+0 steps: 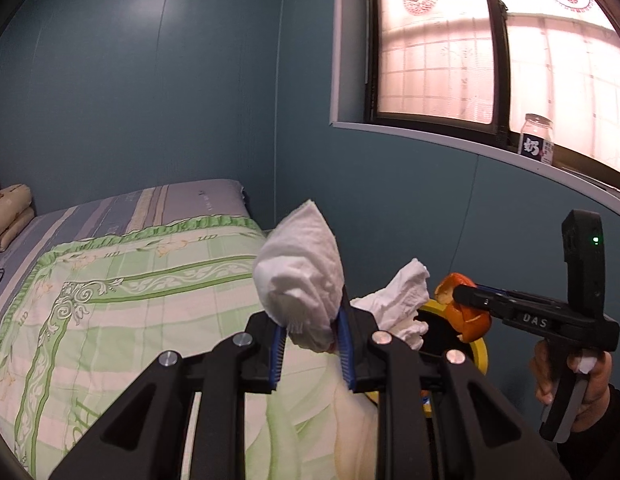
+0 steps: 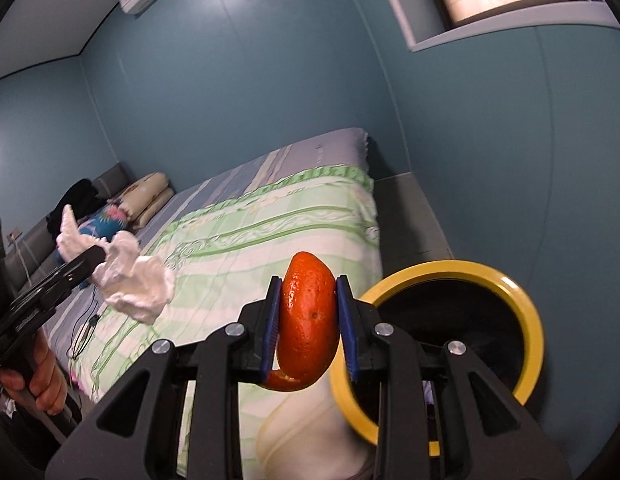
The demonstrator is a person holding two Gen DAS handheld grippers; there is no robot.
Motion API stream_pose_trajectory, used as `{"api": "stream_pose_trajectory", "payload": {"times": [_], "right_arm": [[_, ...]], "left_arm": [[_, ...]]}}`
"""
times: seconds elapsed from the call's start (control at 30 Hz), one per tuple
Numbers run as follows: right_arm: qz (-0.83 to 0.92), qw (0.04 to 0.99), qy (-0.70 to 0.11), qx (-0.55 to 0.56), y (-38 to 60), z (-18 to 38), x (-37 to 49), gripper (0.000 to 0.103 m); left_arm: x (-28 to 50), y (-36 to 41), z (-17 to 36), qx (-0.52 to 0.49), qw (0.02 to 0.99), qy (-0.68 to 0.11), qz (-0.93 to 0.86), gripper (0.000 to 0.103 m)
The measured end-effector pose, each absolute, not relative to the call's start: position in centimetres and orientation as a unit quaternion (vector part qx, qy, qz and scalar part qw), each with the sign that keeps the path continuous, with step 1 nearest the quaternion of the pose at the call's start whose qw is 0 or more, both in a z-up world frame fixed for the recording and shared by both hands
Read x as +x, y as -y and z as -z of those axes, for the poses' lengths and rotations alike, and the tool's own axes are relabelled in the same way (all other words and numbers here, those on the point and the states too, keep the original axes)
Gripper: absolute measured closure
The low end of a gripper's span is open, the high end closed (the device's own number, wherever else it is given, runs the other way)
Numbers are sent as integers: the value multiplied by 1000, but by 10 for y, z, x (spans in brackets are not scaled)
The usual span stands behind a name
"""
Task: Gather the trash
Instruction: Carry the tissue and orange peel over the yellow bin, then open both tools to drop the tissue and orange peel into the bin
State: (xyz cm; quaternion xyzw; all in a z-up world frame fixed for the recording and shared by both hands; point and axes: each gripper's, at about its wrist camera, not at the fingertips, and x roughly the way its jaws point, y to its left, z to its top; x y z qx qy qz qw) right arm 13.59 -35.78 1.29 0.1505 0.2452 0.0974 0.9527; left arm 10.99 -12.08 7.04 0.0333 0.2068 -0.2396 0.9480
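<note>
I see a bed (image 1: 122, 288) with a green-and-white checked quilt filling the lower left of both views, against blue-grey walls. A window (image 1: 437, 48) glows pink in the upper right, with a glass jar (image 1: 537, 139) on its sill. A yellow-rimmed black bin (image 2: 509, 292) stands at the lower right, beside the bed. My left gripper (image 1: 311, 334) pinches a crumpled white tissue (image 1: 302, 276), puffed above the blue pads, at lower centre. My right gripper (image 2: 308, 316) clamps a curled orange peel (image 2: 308, 316), glossy and pitted, just left of the bin's rim.
</note>
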Motion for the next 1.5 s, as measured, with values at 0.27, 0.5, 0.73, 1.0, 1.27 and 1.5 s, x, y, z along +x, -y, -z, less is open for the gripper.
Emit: {"api": "stream_pose_trajectory", "payload": {"times": [0.27, 0.5, 0.73, 1.0, 1.27, 1.5], "right_arm": [[-63, 957, -232, 161, 386, -7, 137, 77], [-42, 953, -238, 181, 408, 5, 145, 77], [-26, 952, -237, 190, 423, 13, 145, 77], [10, 953, -239, 186, 434, 26, 144, 77], [36, 949, -258, 178, 441, 49, 169, 77], [51, 935, -288, 203, 462, 77, 190, 77]], "left_arm": [[112, 159, -70, 52, 944, -190, 263, 82], [117, 187, -63, 50, 938, -188, 287, 82], [128, 208, -53, 45, 931, -199, 302, 82], [158, 236, -29, 36, 924, -234, 301, 82], [196, 268, 13, 44, 911, -286, 295, 82], [225, 288, 48, 39, 897, -328, 295, 82]]}}
